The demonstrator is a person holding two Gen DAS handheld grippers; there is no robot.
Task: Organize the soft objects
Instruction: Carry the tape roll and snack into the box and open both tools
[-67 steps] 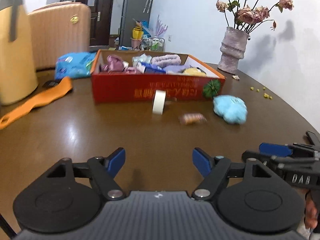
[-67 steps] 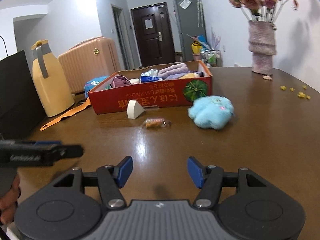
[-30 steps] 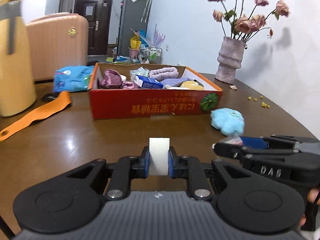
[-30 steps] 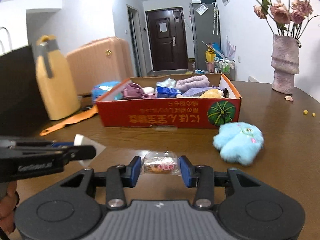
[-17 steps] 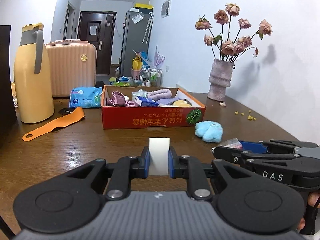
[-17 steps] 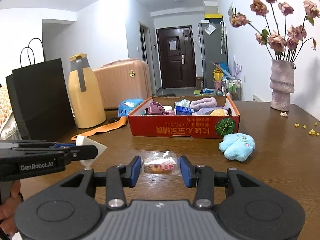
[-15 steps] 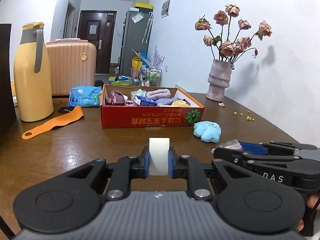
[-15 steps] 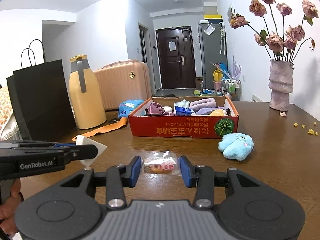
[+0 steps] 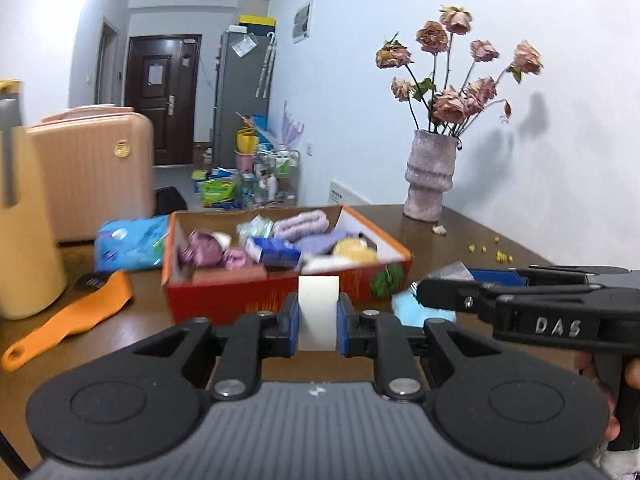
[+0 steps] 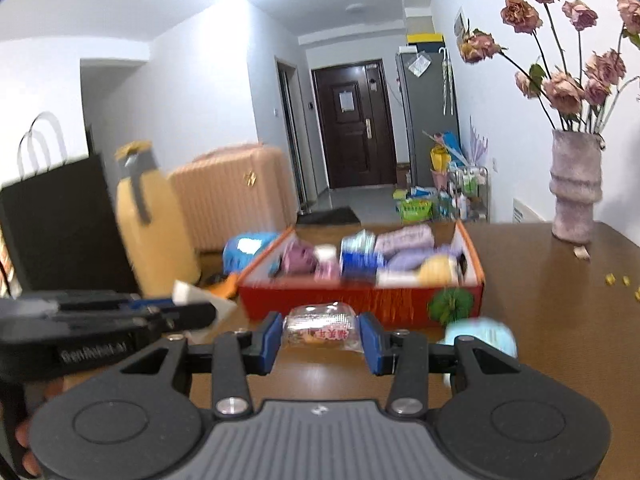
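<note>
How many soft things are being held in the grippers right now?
2: a white sponge wedge clamped in the left gripper, and a clear-wrapped snack packet clamped in the right gripper.

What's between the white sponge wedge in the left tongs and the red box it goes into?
Nothing visible. The left tongs hold the white sponge wedge just short of the red box, with only the box's near wall ahead; the blue plush toy lies off to the right.

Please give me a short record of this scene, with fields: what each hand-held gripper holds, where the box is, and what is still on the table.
left hand-held gripper: shut on white sponge
right hand-held gripper: shut on wrapped snack
red box: on the table, ahead of both grippers, already holding soft things
still on table: blue plush toy, in front of the box
</note>
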